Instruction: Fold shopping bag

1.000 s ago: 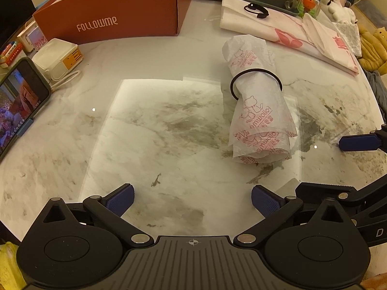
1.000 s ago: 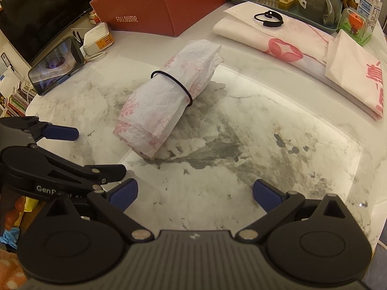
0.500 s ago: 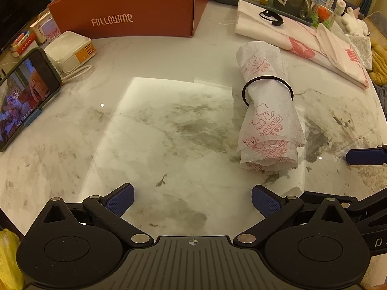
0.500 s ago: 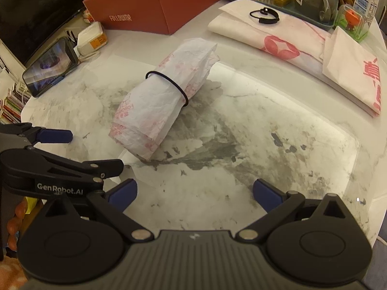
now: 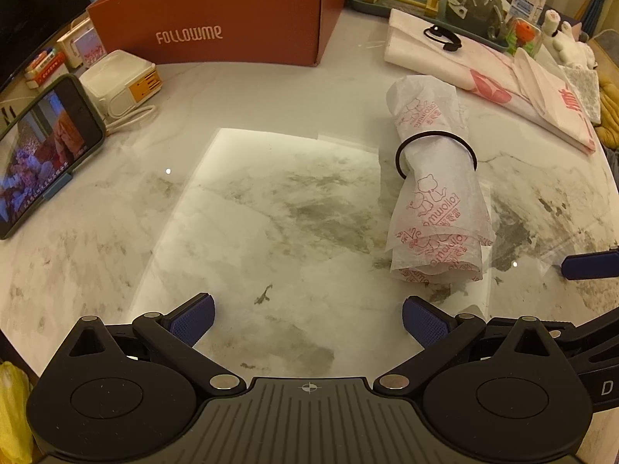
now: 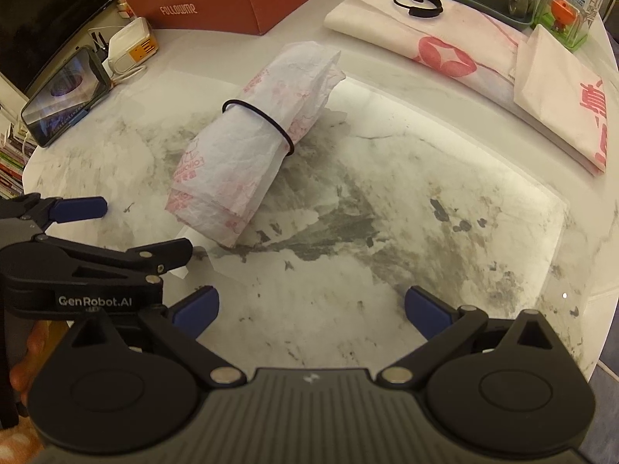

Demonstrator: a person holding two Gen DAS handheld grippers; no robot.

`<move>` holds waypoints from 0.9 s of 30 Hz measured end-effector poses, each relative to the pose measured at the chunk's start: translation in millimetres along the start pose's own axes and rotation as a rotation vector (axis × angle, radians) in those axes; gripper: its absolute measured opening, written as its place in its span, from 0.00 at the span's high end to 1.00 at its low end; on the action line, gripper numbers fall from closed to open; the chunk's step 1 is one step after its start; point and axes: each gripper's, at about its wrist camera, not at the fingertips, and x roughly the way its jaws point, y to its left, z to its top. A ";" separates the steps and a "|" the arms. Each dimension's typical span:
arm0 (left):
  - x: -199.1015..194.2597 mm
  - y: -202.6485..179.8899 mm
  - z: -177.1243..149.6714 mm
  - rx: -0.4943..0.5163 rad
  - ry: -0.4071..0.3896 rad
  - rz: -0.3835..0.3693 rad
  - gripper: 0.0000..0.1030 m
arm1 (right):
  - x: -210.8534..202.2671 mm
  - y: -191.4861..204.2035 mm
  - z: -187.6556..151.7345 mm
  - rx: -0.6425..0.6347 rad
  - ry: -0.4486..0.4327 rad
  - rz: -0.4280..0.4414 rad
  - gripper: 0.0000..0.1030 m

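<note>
Left wrist view: sits just behind the left gripper (image 5: 307,319), low over the marble table (image 5: 240,208), looking forward and down along its spread fingers toward the red box (image 5: 216,19) at the far edge. Right wrist view: same mount behind the right gripper (image 6: 311,309), close above the table, angled toward the table's left, with the left gripper entering its left edge. Shared by both: the rolled bag (image 5: 437,189) with its black band (image 5: 435,150), the box, the propped phone (image 5: 42,154), the folded pink-print bags (image 5: 487,77). The right gripper's fingertip (image 5: 588,266) shows at the left view's right edge.
</note>
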 end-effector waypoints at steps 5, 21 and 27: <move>-1.2 -2.7 -4.0 -0.050 -0.004 0.025 0.00 | -1.9 -3.0 -6.3 0.013 -0.020 -0.006 0.00; -33.1 -31.3 -63.5 -0.114 -0.013 0.006 0.00 | -15.4 11.8 -67.3 -0.181 -0.041 -0.089 0.00; -72.9 11.4 -64.5 -0.141 -0.141 -0.050 0.00 | -58.6 35.3 -71.7 -0.134 -0.131 -0.041 0.00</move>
